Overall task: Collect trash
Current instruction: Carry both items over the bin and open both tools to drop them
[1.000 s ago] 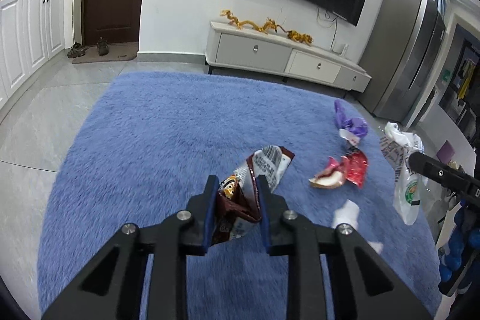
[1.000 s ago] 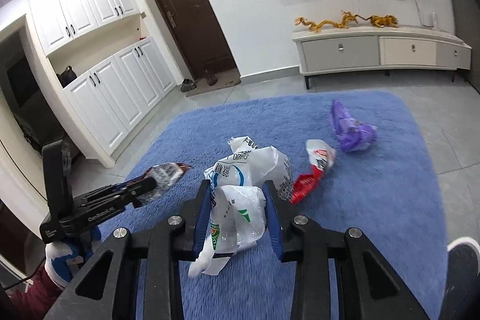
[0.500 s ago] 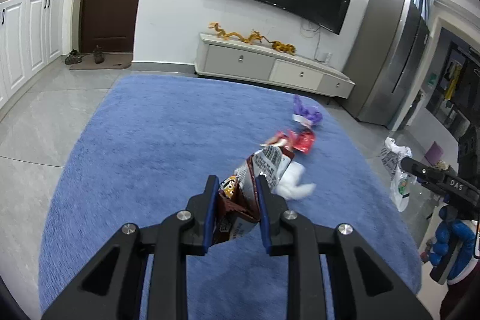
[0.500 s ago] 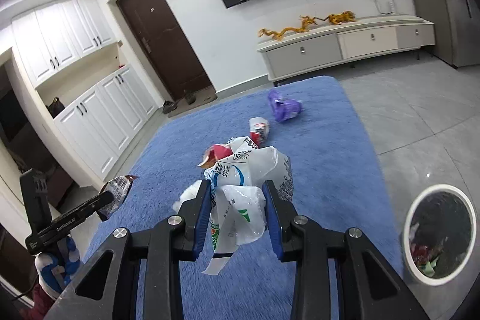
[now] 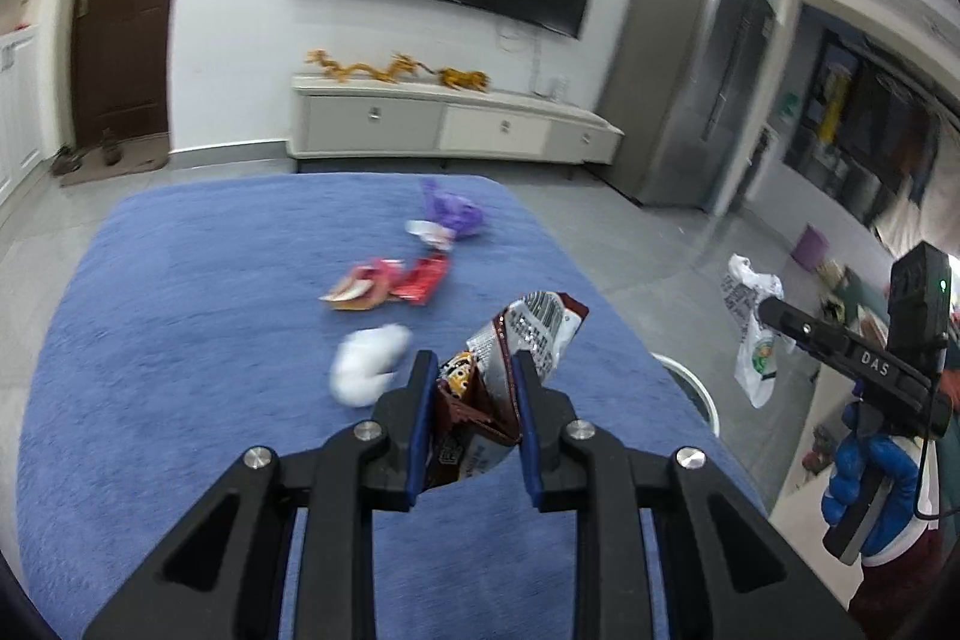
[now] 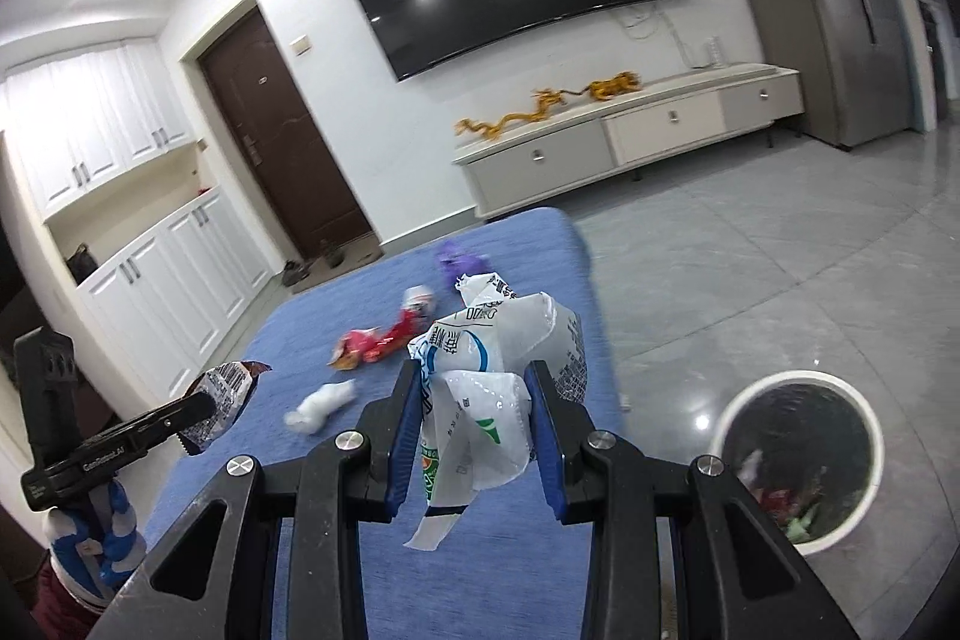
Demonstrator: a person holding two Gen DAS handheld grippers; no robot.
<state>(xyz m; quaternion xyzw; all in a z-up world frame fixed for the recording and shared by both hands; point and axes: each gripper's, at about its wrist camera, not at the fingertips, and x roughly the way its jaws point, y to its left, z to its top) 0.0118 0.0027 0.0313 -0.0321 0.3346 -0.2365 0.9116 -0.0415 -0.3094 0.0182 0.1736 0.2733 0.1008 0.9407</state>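
Right now both grippers carry trash above the blue shaggy carpet. The left gripper has its 2 jaws pressed onto a crumpled brown and silver foil snack wrapper, which sticks up between them. The right gripper is likewise clamped on a crinkled white plastic bag with blue and green print, a loose strip hanging below the jaws.

The round white-rimmed waste bin with a dark liner stands on the grey tile floor just beside the carpet's edge, low and to the right in the right wrist view; some rubbish already lies in it. Only a sliver of its rim shows in the left wrist view.

Judging by this, the step in hand is carrying both pieces to the bin. To do it well, bring each gripper squarely over the opening before letting go, since light film and foil will likely drift; release low, 1 at a time.

Still on the carpet are a red wrapper, a white crumpled tissue and a purple plastic bag.
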